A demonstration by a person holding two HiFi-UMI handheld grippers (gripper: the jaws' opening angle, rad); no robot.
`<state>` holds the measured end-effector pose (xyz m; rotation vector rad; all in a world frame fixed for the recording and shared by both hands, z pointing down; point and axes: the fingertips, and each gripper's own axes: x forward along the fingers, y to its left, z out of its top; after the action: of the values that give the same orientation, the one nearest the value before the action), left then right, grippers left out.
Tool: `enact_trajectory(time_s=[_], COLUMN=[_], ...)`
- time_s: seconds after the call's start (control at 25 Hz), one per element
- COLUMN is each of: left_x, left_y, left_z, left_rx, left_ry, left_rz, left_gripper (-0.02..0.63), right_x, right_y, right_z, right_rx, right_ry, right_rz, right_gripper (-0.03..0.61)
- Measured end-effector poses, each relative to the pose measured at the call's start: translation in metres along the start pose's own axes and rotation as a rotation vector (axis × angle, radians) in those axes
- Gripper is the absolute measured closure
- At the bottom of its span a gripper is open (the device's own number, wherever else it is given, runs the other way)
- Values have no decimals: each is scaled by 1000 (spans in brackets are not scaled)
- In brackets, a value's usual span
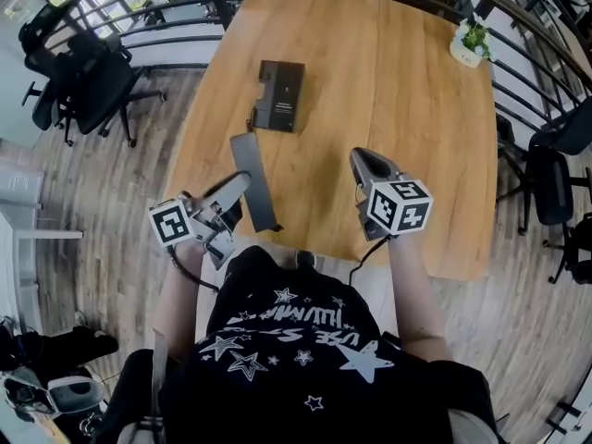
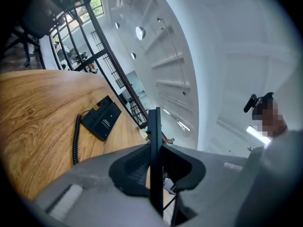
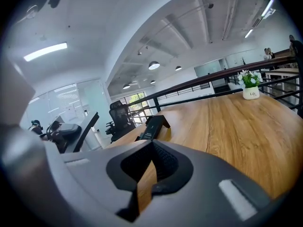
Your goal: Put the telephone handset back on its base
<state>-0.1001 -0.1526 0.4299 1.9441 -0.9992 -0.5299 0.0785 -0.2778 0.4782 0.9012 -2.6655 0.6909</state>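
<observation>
Head view, nearest first: both grippers hang over the near edge of the counter (image 1: pixel 388 91), just ahead of the person's dark, star-printed shirt. The left gripper (image 1: pixel 231 192) is clamped across the handset (image 1: pixel 255 174), pads pressing its two flat faces. In the left gripper view the handset stands edge-on between the jaws as a thin dark blade. The right gripper (image 1: pixel 363 165) sits off to the right, apart from everything, its jaws closed tip to tip with nothing between them.

The handset is a long, flat, dark slab, gripped partway along its length, with its far end pointing into the counter. A coiled cord (image 1: pixel 251 118) lies between that end and the base (image 1: pixel 279 95). The base is a dark rectangle farther in on the wood, its top bare.

I judge the carry to be in hand: the handset is gripped but well short of the base. The next move calls for taking it forward, turning it so a broad face looks down and its length lines up with the base, and keeping the cord off the base. Only then should the jaws let go.

A potted plant (image 1: pixel 470 43) stands at the far right corner.
</observation>
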Motion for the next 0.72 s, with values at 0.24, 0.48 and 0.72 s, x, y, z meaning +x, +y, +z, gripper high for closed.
enact_trajectory(time_s=[0.24,0.48,0.72], left_x=[5,16,43], left_y=[26,52,77], left_z=[30,66,102], left_rx=[-2,5,13], left_ry=[39,101,183], left_rz=[2,-46,-82], left_gripper=[531,531,531], right_x=[20,37,63], right_y=[2,2,1], right_z=[-3,11,29], right_rx=[14,19,34], right_ry=[32,24,15], right_rz=[-28,-101,-162], right_gripper=[577,577,577])
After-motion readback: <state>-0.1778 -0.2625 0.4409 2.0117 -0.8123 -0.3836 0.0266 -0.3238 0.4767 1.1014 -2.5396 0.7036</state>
